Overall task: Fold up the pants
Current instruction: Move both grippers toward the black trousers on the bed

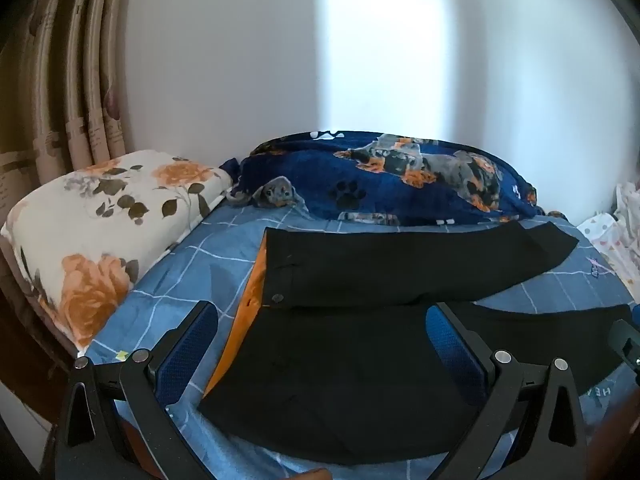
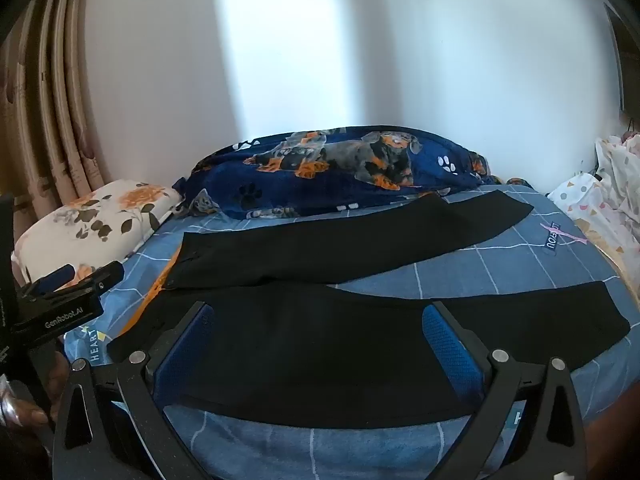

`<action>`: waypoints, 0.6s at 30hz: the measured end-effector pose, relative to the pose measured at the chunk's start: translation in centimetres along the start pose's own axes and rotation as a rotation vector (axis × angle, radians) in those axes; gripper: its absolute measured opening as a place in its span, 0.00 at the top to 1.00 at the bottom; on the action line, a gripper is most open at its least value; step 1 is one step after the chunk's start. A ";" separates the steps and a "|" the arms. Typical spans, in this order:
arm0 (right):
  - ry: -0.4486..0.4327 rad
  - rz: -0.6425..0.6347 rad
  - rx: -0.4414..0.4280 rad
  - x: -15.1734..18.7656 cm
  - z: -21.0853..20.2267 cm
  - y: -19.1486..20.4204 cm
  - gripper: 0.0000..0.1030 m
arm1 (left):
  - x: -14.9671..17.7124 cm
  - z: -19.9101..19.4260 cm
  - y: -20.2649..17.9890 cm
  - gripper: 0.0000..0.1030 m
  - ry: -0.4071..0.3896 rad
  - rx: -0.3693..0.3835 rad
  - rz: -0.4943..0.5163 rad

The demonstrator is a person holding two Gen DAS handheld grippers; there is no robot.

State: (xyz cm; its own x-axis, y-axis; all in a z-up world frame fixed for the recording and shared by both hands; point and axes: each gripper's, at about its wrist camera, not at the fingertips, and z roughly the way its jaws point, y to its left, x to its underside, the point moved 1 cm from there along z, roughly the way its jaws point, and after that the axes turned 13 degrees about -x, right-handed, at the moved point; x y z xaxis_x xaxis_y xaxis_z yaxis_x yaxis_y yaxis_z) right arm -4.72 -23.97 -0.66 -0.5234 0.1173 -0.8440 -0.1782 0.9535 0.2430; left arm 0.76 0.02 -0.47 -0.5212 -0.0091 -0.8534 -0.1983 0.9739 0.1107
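- The left gripper (image 1: 320,320) is seen nearest the lens in the left wrist view, its jaws spread wide with blue pads (image 1: 184,344); nothing is held or pressed between them.
- The same gripper is also seen from the side at the left edge of the right wrist view (image 2: 76,280), beside a person's hand (image 2: 24,408) at the lower left corner.
- The right gripper (image 2: 316,320) is likewise spread wide, blue pads (image 2: 448,344) apart, with nothing clamped.
- The black pants (image 1: 340,380) are laid flat on the bed, directly below and ahead of both grippers; whether the pads touch the cloth cannot be told.
- The waistband with a metal button (image 1: 277,299) and orange lining (image 1: 250,292) is turned to the left; the two legs are spread apart toward the right, the far leg (image 2: 340,244) angled away from the near leg (image 2: 520,316).
- The pants are borne by a blue checked bedsheet (image 1: 192,264), visible in the gap between the legs.
- A floral pillow (image 1: 100,216) is set at the left edge of the bed, near the curtains (image 1: 60,100).
- A dark blue dog-print blanket (image 1: 380,176) is bunched behind the pants against the white wall (image 1: 220,60).
- Pale patterned cloth (image 2: 600,208) is piled at the right.
- No containers are shown.
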 end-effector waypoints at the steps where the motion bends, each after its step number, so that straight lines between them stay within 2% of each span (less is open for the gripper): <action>1: 0.002 0.010 -0.006 0.0 0.0 0.0 0.00 | 0.0 0.0 0.1 0.00 -0.002 0.000 -0.001; 8: 0.000 0.013 -0.013 0.0 -0.1 0.0 0.00 | 0.7 0.4 1.0 0.00 0.014 -0.012 0.003; 18: 0.002 0.013 -0.011 -0.1 -0.1 0.0 0.00 | 0.6 0.7 0.0 0.00 0.035 -0.025 0.011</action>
State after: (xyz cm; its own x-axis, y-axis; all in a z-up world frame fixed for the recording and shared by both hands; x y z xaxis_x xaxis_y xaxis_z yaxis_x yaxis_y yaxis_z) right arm -4.76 -24.03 -0.53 -0.5279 0.1294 -0.8394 -0.1805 0.9487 0.2597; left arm 1.04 0.22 -1.30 -0.5520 -0.0068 -0.8338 -0.2130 0.9679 0.1331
